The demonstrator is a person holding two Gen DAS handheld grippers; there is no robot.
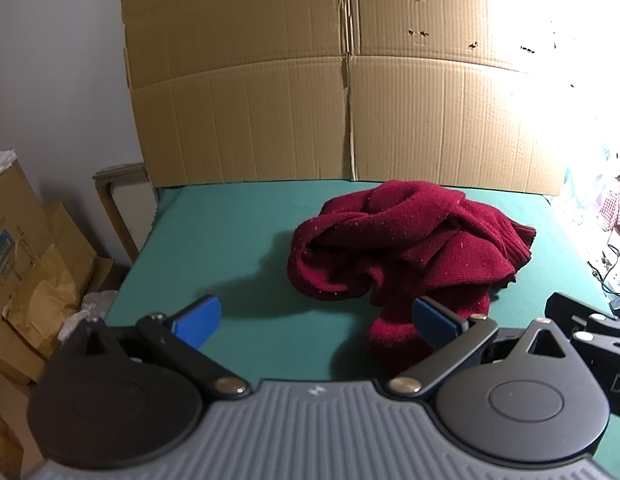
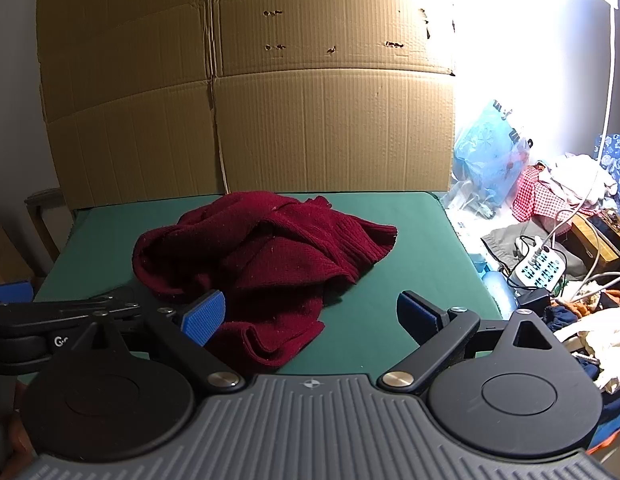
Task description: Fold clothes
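Cardboard sheet (image 1: 349, 80) stands upright along the far edge of my green worktop (image 1: 214, 248). Dark red knit sweater (image 2: 262, 256) lies crumpled in a heap mid-worktop, toward the far side, one end trailing toward me. My left tongs (image 1: 315, 320) are released, blue pads spread wide, right pad just over the trailing end. My right tongs (image 2: 310, 314) likewise released, gripping nothing, left pad at the heap's near edge. White power strip (image 2: 539, 270) sits off to the right among clutter.

A dark red sweater (image 1: 405, 248) lies on the green surface (image 1: 230, 248), before brown cardboard (image 1: 310, 100), between blue-padded black tongs (image 1: 315, 318).
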